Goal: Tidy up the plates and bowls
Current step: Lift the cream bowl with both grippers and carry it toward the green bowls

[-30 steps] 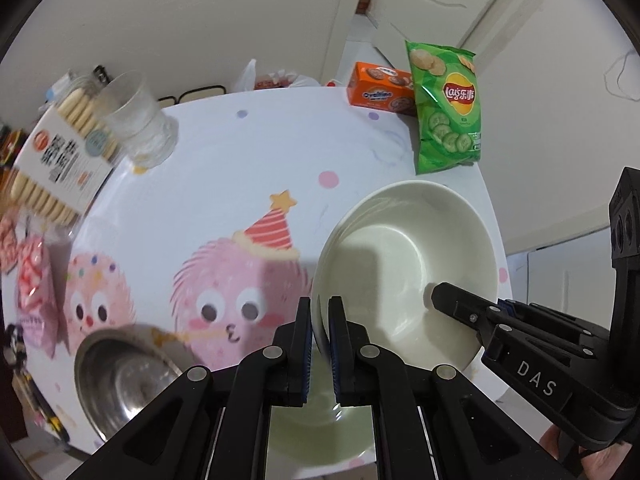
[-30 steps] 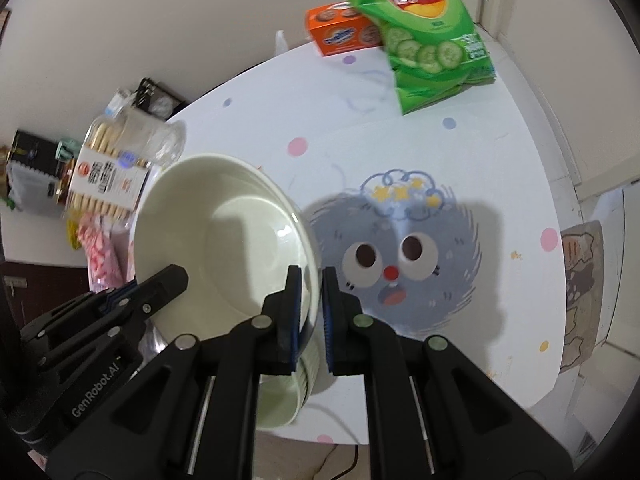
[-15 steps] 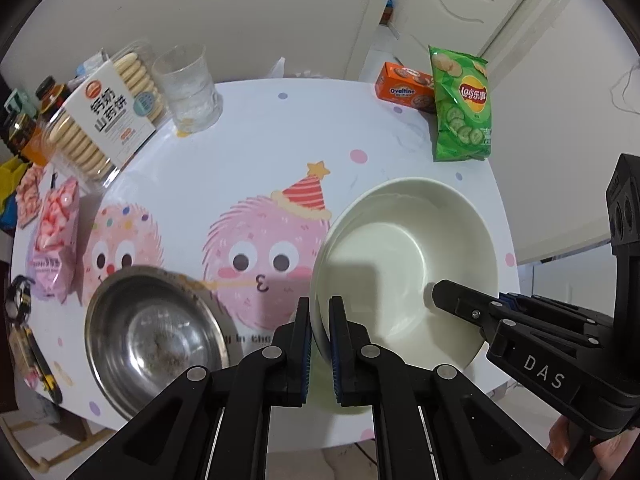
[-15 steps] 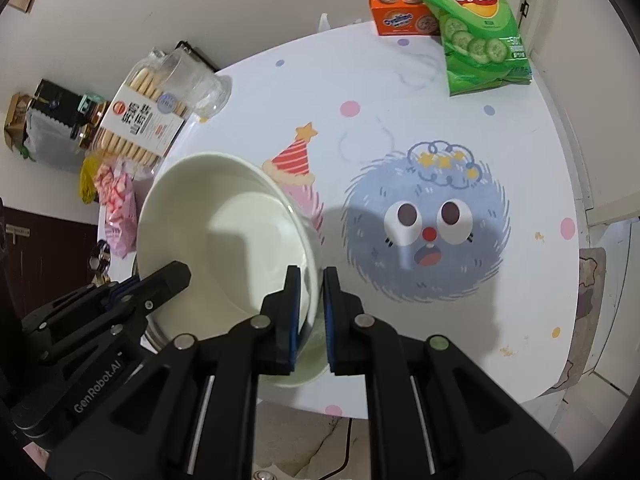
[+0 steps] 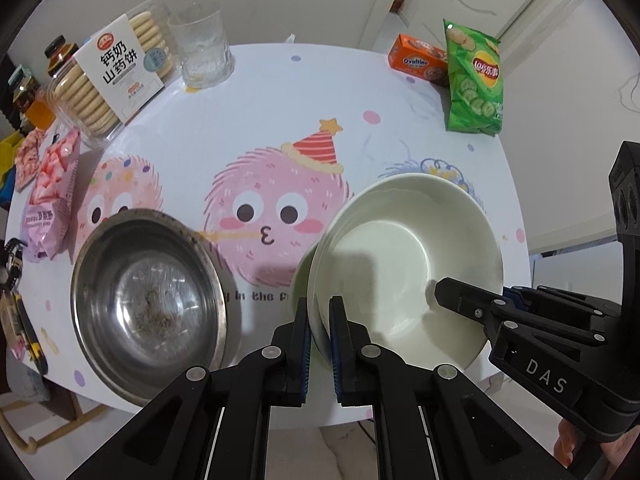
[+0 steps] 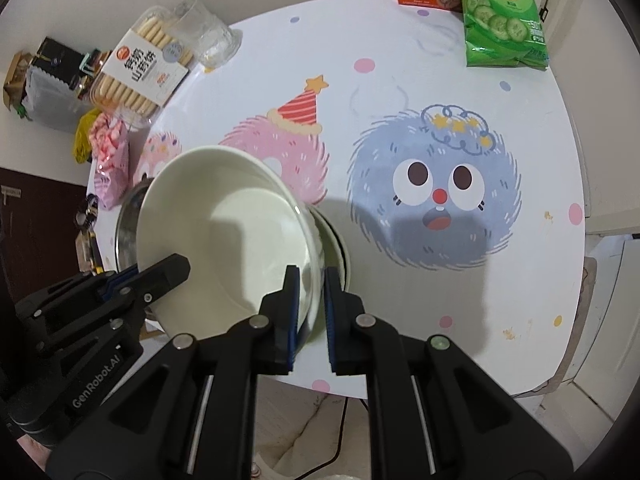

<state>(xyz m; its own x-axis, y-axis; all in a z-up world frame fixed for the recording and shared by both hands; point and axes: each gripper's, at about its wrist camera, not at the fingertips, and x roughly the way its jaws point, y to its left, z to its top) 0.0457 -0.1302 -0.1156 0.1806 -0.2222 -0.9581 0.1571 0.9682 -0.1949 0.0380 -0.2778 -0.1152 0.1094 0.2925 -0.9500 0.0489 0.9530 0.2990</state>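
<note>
The white bowl (image 5: 404,264) is gripped on opposite rims by the left gripper (image 5: 319,320) and the right gripper (image 6: 308,288), beside the steel bowl (image 5: 146,300).

Steel bowl (image 6: 129,216) mostly hidden behind white bowl (image 6: 224,232).

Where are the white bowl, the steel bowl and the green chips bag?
white bowl (image 5: 404,256): left wrist view, inner wall.
steel bowl (image 5: 148,300): left wrist view, inside bottom.
green chips bag (image 6: 500,12): right wrist view, printed front.
</note>
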